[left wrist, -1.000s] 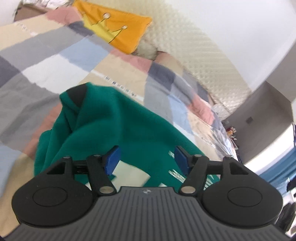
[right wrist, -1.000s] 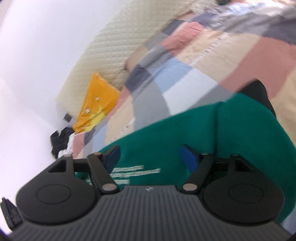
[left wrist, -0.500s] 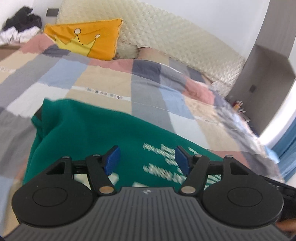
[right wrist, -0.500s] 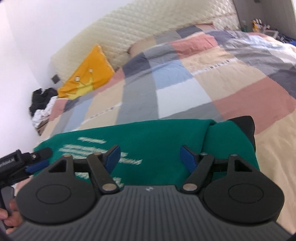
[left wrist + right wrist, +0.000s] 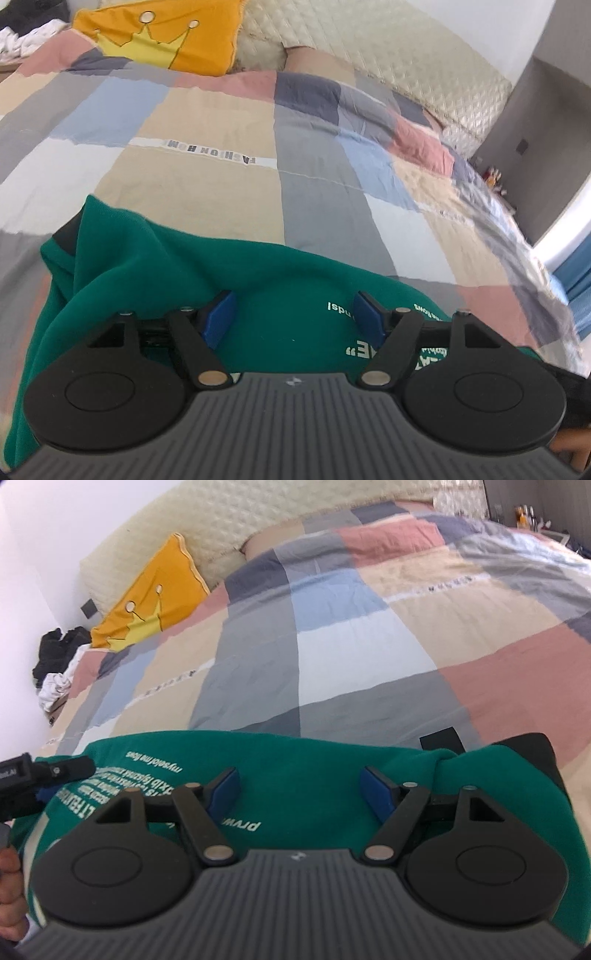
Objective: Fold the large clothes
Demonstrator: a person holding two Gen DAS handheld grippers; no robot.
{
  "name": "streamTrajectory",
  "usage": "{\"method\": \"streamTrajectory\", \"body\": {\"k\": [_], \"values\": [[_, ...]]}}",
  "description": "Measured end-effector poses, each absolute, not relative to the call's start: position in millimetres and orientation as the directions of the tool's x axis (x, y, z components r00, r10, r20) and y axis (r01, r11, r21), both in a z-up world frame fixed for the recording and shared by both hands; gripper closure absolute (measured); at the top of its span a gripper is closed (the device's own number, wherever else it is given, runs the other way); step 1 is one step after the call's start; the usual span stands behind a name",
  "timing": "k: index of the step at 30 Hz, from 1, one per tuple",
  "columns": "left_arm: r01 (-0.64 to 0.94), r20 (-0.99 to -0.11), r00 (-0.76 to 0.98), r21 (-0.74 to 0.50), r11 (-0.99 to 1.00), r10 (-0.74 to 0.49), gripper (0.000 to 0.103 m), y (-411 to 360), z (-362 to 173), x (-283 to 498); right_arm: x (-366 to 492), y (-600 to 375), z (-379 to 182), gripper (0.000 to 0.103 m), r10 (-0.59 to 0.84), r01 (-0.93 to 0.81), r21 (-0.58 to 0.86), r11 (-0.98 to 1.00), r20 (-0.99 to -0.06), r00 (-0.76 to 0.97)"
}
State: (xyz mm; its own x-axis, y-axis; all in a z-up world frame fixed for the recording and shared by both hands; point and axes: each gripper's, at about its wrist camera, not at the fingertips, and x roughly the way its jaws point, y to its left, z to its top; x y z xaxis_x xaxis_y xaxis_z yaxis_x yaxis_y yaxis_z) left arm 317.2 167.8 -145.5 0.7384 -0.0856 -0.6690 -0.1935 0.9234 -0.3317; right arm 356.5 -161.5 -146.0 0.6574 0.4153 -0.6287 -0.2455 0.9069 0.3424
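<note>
A green sweatshirt (image 5: 166,269) with white printed lettering lies bunched on the bed, a black cuff (image 5: 66,236) at its left end. My left gripper (image 5: 295,314) hovers just over it, its jaws opening, blue pads wide apart and nothing pinched. In the right wrist view the same sweatshirt (image 5: 295,753) stretches across, with a black cuff (image 5: 532,749) at its right end. My right gripper (image 5: 301,788) stands open above the cloth, pads clear of it. One finger of the left gripper (image 5: 55,770) shows at the left edge, with a hand (image 5: 9,886) below it.
The patchwork quilt (image 5: 229,184) covers the bed beyond the sweatshirt. An orange crown pillow (image 5: 166,40) leans on the quilted headboard (image 5: 388,48). A pile of dark and white clothes (image 5: 55,664) sits left of the bed. A grey cabinet (image 5: 535,110) stands at the right.
Both wrist views have rolled level and come in lower over the sweatshirt. The printed lettering now lies under the fingers. The left jaws stand a little wider.
</note>
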Motion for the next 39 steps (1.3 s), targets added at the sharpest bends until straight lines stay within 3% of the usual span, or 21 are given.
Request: {"method": "streamTrajectory", "body": {"k": [12,24,29,39], "values": [[-0.189,-0.697,0.711,-0.316,0.93,-0.092,0.027,169,-166,332,371,-152,-163,0.028,0.404,-0.24,0.329,0.913,-0.655,0.638],[-0.165,-0.605,0.795,-0.29,0.943,-0.047,0.027,148,-128,273,312,-165,-108,0.029,0.374,-0.266,0.276,0.924,-0.494,0.785],[-0.113,-0.542,0.839,-0.262,0.958,-0.049,0.027,130,-103,229,279,-178,-91,0.029,0.401,-0.272,0.324,0.906,-0.454,0.795],[-0.071,-0.53,0.842,-0.294,0.953,-0.101,0.027,100,-97,149,204,-190,-96,0.027,0.476,-0.241,0.479,0.844,-0.462,0.749]]}}
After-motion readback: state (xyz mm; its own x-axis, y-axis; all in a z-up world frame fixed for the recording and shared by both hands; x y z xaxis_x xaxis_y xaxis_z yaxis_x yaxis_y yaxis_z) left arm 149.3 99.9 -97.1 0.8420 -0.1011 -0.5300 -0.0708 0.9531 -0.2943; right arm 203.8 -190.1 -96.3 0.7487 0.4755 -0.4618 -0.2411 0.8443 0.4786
